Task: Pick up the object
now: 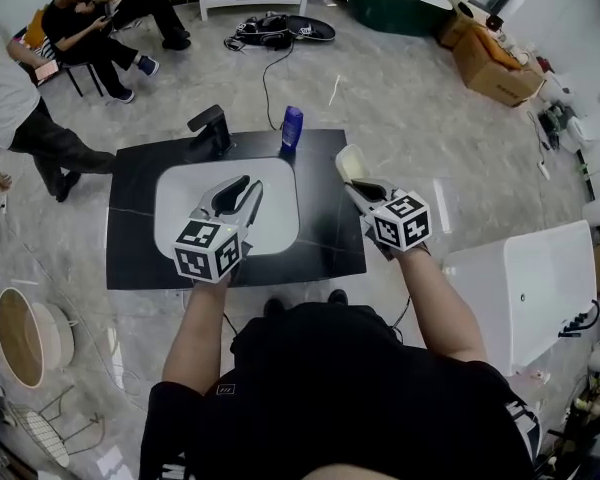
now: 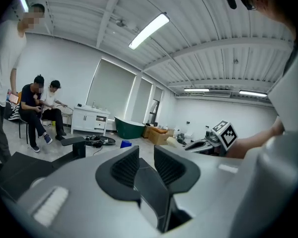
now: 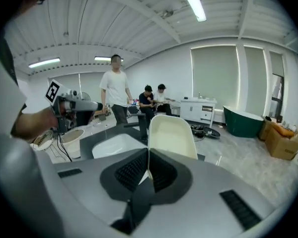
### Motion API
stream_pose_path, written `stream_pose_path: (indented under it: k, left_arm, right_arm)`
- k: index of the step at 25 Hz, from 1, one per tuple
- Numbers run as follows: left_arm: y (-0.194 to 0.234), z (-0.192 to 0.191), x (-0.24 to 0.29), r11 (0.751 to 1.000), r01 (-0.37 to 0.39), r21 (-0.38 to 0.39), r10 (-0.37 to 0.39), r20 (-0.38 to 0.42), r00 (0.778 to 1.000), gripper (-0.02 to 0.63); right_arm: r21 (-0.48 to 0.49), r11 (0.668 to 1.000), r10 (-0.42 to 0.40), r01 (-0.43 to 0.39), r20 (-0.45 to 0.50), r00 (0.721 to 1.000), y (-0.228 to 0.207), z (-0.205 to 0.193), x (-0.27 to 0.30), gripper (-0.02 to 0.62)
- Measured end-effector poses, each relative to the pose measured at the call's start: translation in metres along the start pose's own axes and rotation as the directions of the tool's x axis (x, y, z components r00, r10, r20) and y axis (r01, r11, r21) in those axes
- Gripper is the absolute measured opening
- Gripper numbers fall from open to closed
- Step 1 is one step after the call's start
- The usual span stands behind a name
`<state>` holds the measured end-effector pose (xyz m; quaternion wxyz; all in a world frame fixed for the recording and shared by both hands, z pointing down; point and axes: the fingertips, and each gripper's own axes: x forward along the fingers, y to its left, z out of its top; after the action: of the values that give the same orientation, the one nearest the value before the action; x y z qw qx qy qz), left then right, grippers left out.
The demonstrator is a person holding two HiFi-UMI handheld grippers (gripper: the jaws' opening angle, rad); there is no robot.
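Right tongs [image 3: 148,170] are clamped on the object [image 3: 171,135], a cream, thin-walled cup-like shell. The jaws pinch one wall edge between the pads and the rest sticks up past the tips. In the head view the right tongs [image 1: 358,183] hold the object [image 1: 351,163] in the air over the right edge of the black bench [image 1: 320,238], toward the far right corner. It does not touch the surface as far as I can tell.

Left tongs [image 2: 146,165]: jaws a little apart, nothing between them, empty. In the head view the left tongs [image 1: 238,196] hover above the white tray [image 1: 180,208], which takes up the middle of the bench.

Other stuff:
- blue bottle [image 1: 292,126] upright at the far edge
- black stand [image 1: 210,128] near the far edge, left of the bottle
- neither is touched

Progress: the grasp is made and the object is clear of the bench, so the pick looks basically done. What's left, by my read, is only keeping the pinch firm. A thin wall held by its edge could tilt or slip if the hand swings. The task names no drop-off place, so I can't say where it goes from here. The left tongs have no visible job.
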<state>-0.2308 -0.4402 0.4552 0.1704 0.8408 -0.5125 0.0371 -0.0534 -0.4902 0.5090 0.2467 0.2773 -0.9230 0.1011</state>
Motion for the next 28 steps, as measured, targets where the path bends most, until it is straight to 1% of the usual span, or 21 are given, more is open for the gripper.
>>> stream_pose_path:
  k: [4,8,11,15,18,22,25,28]
  left_arm:
    - [-0.011,0.012,0.019,0.999,-0.025,0.021,0.025,0.008,1.000,0.101]
    - [-0.018,0.025,0.030,0.997,-0.065,0.037,0.064,0.022,0.998,0.100]
    - [-0.024,0.032,0.033,0.995,-0.094,0.042,0.093,0.033,0.995,0.098]
    - [-0.031,0.036,0.032,0.991,-0.127,0.049,0.125,0.038,0.991,0.098]
    - [-0.035,0.041,0.030,0.988,-0.146,0.054,0.144,0.044,0.989,0.097]
    - [-0.036,0.046,0.029,0.984,-0.170,0.057,0.168,0.047,0.985,0.097]
    - [-0.037,0.049,0.028,0.981,-0.186,0.059,0.183,0.052,0.982,0.097]
    - [-0.041,0.051,0.029,0.979,-0.193,0.063,0.189,0.059,0.980,0.097]
  right_arm:
    - [0.051,0.998,0.024,-0.030,0.125,0.992,-0.016,0.019,-0.031,0.025]
    - [0.092,0.994,0.036,-0.061,0.252,0.967,-0.035,0.036,-0.069,0.025]
    - [0.095,0.993,0.032,-0.065,0.313,0.949,-0.049,0.040,-0.098,0.023]
    - [0.118,0.992,-0.001,-0.048,0.383,0.924,-0.070,0.040,-0.134,0.023]
    - [0.127,0.991,-0.019,-0.038,0.422,0.907,-0.081,0.043,-0.153,0.023]
    - [0.117,0.993,-0.022,-0.035,0.452,0.892,-0.090,0.046,-0.168,0.023]
    - [0.111,0.993,-0.027,-0.027,0.458,0.889,-0.094,0.046,-0.171,0.023]
    - [0.115,0.993,-0.033,-0.022,0.452,0.891,-0.098,0.043,-0.170,0.023]
